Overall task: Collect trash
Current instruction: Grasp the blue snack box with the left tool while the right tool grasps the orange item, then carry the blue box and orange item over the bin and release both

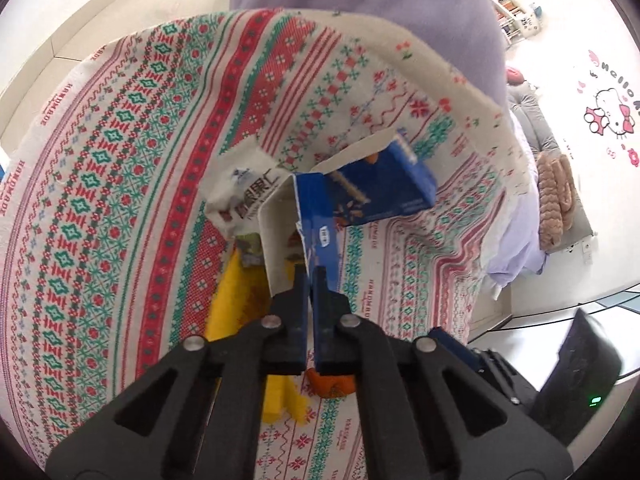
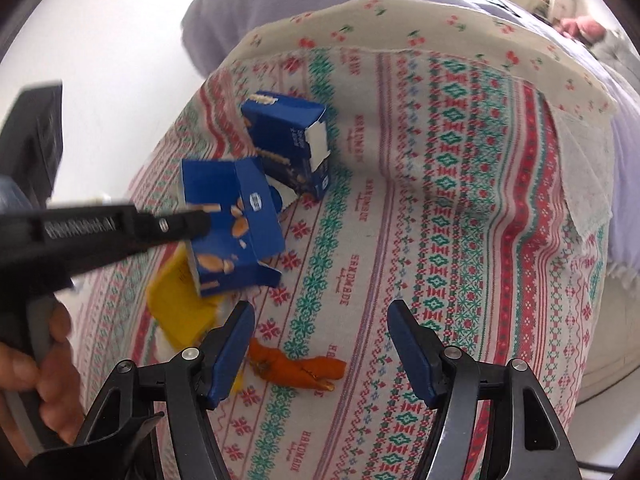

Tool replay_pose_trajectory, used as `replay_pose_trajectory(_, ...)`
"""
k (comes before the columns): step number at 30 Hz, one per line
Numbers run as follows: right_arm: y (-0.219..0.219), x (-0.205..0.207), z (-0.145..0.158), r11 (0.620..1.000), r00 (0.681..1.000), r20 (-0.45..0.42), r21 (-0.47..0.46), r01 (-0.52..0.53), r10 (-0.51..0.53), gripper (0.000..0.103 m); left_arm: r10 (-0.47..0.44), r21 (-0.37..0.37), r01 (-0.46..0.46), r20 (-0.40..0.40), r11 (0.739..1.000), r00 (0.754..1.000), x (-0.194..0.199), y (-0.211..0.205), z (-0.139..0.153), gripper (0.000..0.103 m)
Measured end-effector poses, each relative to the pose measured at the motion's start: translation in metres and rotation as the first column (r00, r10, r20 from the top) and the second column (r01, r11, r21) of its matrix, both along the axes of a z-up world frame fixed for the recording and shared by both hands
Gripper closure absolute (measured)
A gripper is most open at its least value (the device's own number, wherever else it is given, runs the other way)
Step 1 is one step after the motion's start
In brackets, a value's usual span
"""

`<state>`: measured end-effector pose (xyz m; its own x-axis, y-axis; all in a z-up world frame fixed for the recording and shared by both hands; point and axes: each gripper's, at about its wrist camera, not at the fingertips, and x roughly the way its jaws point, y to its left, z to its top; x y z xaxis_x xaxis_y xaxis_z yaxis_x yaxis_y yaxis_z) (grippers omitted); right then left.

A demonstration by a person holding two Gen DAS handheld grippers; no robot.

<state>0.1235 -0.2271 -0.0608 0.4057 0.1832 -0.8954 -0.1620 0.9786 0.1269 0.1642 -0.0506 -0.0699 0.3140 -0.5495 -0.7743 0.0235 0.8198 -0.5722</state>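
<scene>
**Left jaws on torn blue box; orange scrap waits under the right**

The torn blue box (image 2: 234,224) sits near the middle of the patterned worktop (image 2: 460,208), its open flap standing up toward me. My left gripper (image 1: 309,276) is clamped on that flap edge, jaws drawn almost together with only the thin card between them. In the right wrist view the same gripper comes in from the left side and meets the box at its upper edge. The box looks partly tipped, resting over a yellow wrapper (image 2: 178,308); I cannot tell whether it has left the cloth.

A second blue box (image 2: 288,140), closed, lies just behind the first, touching or nearly so. A white snack bag (image 1: 244,196) shows to the left of the held box in the left wrist view.

My right gripper (image 2: 320,340) hangs with jaws wide apart, gripping nothing. An orange scrap (image 2: 298,368) lies on the cloth directly below, nearer the left-hand finger. Its long axis runs roughly across the gap between the fingers.

Judgement: the right hand is clearly nearer the scrap. The fingers would close along its length, so a wrist roll first seems wise.
</scene>
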Motion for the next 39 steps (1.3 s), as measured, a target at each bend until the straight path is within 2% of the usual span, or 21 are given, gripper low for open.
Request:
replay_pose_trajectory(7, 0.023, -0.008, -0.014, 0.992, 0.992, -0.032, -0.028, -0.125, 0.124, 0.033, 0.000, -0.088, 0.003, 0.039, 0.996, 0.999, -0.005, 0.025, 0.016, 0.102)
replay_pose_trajectory(10, 0.039, -0.012, -0.022, 0.980, 0.982, -0.043, -0.077, -0.185, 0.182, 0.039, 0.001, -0.098, 0.004, 0.052, 0.995, 0.999, -0.006, 0.033, 0.021, 0.102)
replay_pose_trajectory(12, 0.048, -0.014, -0.029, 0.974, 0.976, -0.070, -0.084, -0.212, 0.207, 0.057, -0.004, -0.092, 0.009, 0.056, 0.996, 0.998, -0.006, 0.039, 0.023, 0.102)
replay_pose_trajectory(14, 0.055, -0.013, -0.040, 0.970, 0.970, -0.114, -0.091, -0.227, 0.217, 0.065, -0.007, -0.087, 0.012, 0.056, 0.996, 0.998, -0.007, 0.045, 0.023, 0.102)
replay_pose_trajectory(15, 0.056, -0.013, -0.043, 0.969, 0.969, -0.121, -0.099, -0.228, 0.216, 0.077, -0.007, -0.084, 0.012, 0.058, 0.996, 0.998, -0.007, 0.049, 0.025, 0.102)
replay_pose_trajectory(16, 0.058, -0.013, -0.046, 0.967, 0.969, -0.126, -0.119, -0.227, 0.212, 0.085, -0.006, -0.082, 0.011, 0.060, 0.997, 0.998, -0.008, 0.055, 0.025, 0.102)
replay_pose_trajectory(17, 0.058, -0.012, -0.046, 0.967, 0.970, -0.127, -0.125, -0.224, 0.208, 0.089, -0.004, -0.082, 0.010, 0.065, 0.997, 0.998, -0.008, 0.054, 0.027, 0.102)
replay_pose_trajectory(20, 0.056, -0.012, -0.040, 0.971, 0.971, -0.108, -0.088, -0.222, 0.212, 0.091, 0.004, -0.084, 0.002, 0.079, 0.996, 0.997, -0.010, 0.065, 0.032, 0.102)
replay_pose_trajectory(29, 0.034, -0.008, -0.005, 0.993, 0.993, 0.018, 0.010, -0.119, 0.118, 0.091, 0.040, -0.076, -0.033, 0.100, 0.997, 0.994, -0.010, 0.087, 0.039, 0.102)
replay_pose_trajectory(39, 0.052, 0.001, 0.022, 0.985, 0.987, 0.104, 0.103, -0.136, 0.126, 0.091, 0.080, -0.036, -0.077, 0.087, 0.996, 0.993, -0.011, 0.113, 0.040, 0.102)
